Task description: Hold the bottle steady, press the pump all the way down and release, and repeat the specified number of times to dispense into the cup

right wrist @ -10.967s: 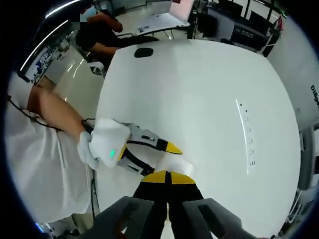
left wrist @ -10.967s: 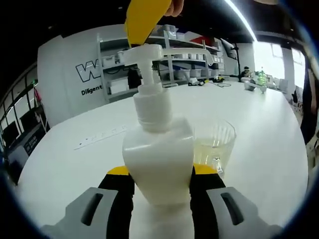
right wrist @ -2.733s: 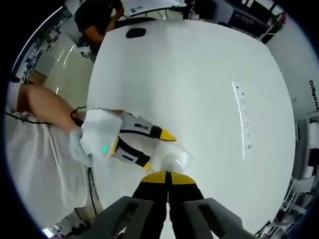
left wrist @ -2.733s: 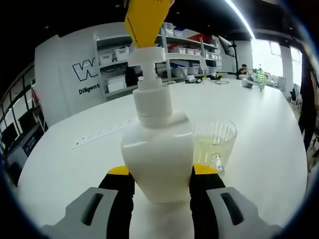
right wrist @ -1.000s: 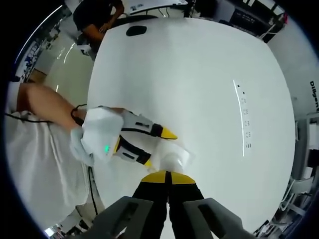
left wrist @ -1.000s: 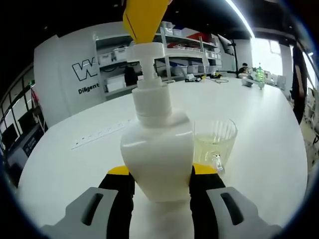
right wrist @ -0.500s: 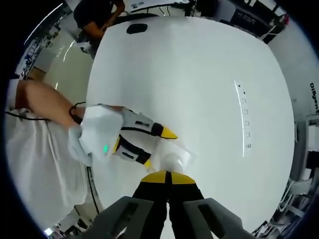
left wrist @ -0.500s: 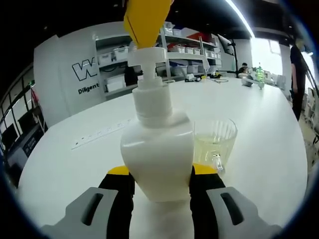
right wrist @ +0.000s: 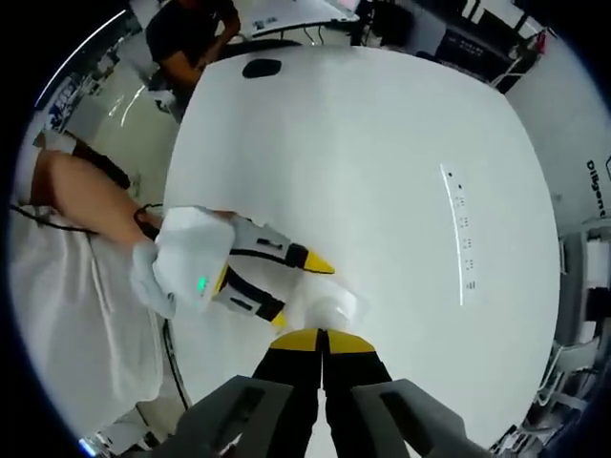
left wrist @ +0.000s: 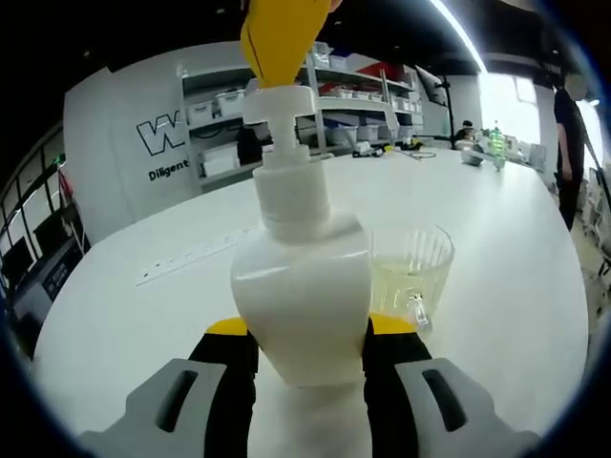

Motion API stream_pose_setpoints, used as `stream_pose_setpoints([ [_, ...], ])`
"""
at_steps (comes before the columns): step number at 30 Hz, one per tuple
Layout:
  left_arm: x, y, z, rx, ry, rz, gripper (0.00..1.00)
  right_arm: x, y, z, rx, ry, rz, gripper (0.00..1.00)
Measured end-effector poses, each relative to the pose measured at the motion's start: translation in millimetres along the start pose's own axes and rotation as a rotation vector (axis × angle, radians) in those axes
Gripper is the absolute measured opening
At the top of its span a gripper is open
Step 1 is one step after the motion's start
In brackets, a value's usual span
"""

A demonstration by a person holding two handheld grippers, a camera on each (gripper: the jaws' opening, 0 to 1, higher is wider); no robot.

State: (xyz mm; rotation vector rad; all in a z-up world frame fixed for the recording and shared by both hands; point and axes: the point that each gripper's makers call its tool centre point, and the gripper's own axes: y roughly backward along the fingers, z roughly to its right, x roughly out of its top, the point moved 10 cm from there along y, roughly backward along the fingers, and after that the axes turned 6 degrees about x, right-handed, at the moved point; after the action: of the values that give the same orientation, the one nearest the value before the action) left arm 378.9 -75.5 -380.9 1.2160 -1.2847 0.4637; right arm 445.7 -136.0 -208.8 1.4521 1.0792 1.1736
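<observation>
1. In the left gripper view the white bottle (left wrist: 301, 305) is the landmark. It stands on the white table (left wrist: 496, 239), and the left gripper (left wrist: 304, 348) is clamped on its lower body, one jaw against each side.
2. On top of the bottle sits the pump (left wrist: 279, 103), its stem showing above the collar. The yellow tip of the right gripper (left wrist: 280, 38) rests on the pump head from above.
3. Just to the right of the bottle, slightly behind it, stands the clear cup (left wrist: 410, 277) with pale liquid at the bottom.
4. In the right gripper view the right gripper (right wrist: 324, 345) has its two jaws closed together, holding nothing, directly over the bottle (right wrist: 325, 310). The left gripper (right wrist: 291, 283) reaches in from the left.
5. Risk, in my judgement: the narrow tip may slide off the pump head if the push is not vertical, and the bottle could then tilt against the cup.
6. If the bottle turns in the grip, the spout may miss the cup.
</observation>
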Motion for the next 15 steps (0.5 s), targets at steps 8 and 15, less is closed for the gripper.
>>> stream_pose_setpoints([
  [8,1.0,0.8,1.3,0.000,-0.003,-0.004,0.41,-1.7,0.2,-2.2,0.003,0.064,-0.006,0.00],
  [15,0.3,0.5,1.2,0.000,-0.003,-0.006,0.41,-3.9,0.5,-1.1,0.011,0.050,0.006,0.00],
])
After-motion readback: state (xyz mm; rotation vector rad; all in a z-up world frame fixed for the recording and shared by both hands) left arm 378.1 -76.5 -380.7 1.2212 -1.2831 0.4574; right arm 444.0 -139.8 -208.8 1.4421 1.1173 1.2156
